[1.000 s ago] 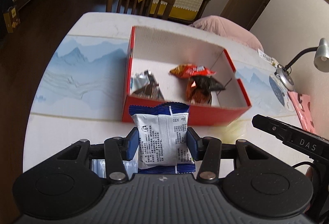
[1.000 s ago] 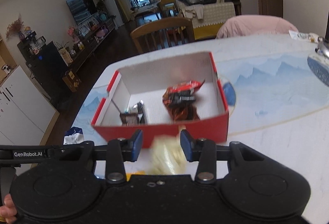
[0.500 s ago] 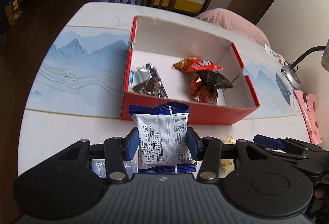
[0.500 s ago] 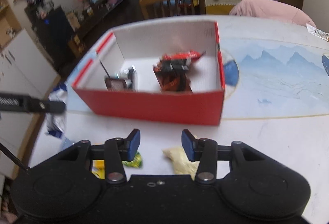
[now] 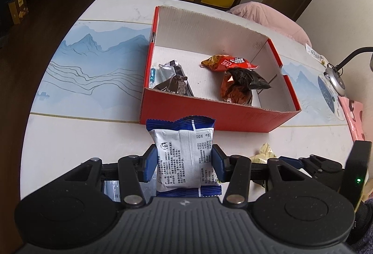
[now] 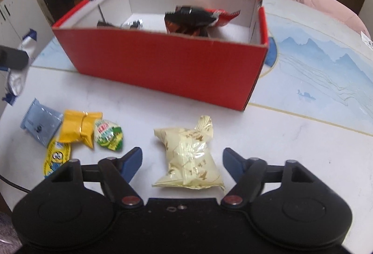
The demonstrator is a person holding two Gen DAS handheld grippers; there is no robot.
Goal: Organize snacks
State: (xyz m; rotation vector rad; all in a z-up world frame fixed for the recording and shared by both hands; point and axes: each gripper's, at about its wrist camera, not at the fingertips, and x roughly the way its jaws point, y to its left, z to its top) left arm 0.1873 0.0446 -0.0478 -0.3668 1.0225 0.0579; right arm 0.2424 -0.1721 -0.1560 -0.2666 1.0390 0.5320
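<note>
Tabletop [image 6: 291, 137] | left gripper [image 5: 184, 166] clamps blue-white packet [image 5: 184, 156] before red box [image 5: 209, 119] | right gripper [image 6: 181, 160] jaws opening around untouched cream packet [image 6: 188, 156] before red box | risk: crinkly film probably slips.

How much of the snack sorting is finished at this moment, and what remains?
Done: several wrapped snacks, among them an orange-red packet, lie inside the red box. In hand: the left gripper is shut on a blue and white packet, not yet boxed. The right gripper is opening around a pale yellow packet on the table, untouched. Left: that packet and four small snacks beside it, including a yellow packet.
</note>
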